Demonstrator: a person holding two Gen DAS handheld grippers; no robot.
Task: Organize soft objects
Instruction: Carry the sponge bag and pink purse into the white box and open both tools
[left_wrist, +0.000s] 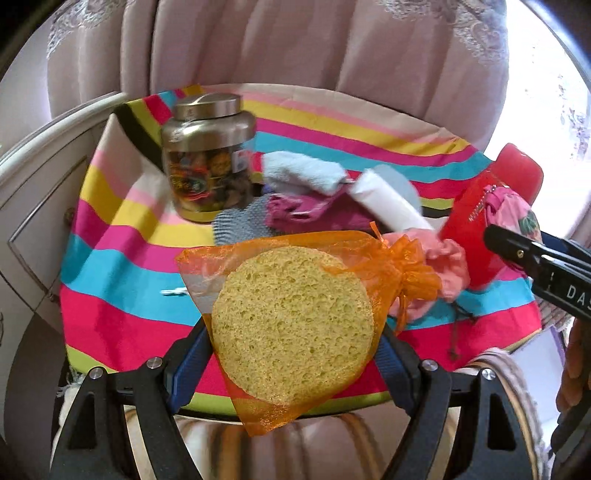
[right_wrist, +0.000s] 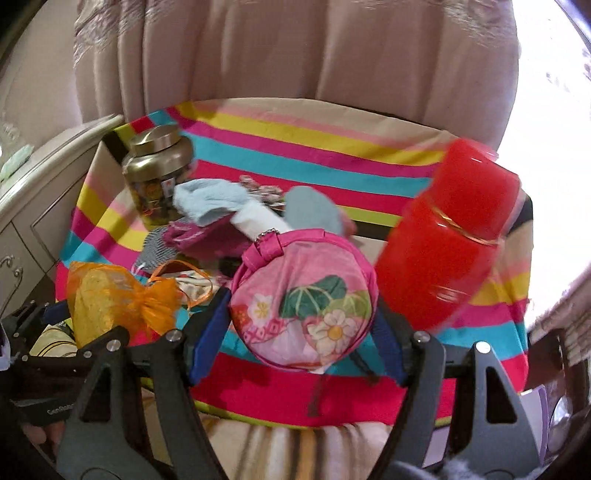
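Gripping across the sponge in organza bag (left_wrist: 291, 325), left gripper (left_wrist: 291, 354) squeezes something light and compressible; the mesh looks slippery. Right gripper (right_wrist: 301, 328) clamps the round pink pouch (right_wrist: 303, 299) by its rim, which is soft and likely springy.

Both wrist views close, angled down over striped cloth (left_wrist: 110, 258) toward curtain (left_wrist: 295, 55). Shared: metal-lidded jar (right_wrist: 155, 184), red flask (right_wrist: 443, 236).

Pale pink pleated curtains (left_wrist: 295, 48) are hung across the back. Strong daylight is let in at the right, and a cream panelled cabinet (left_wrist: 40, 177) is set at the left.
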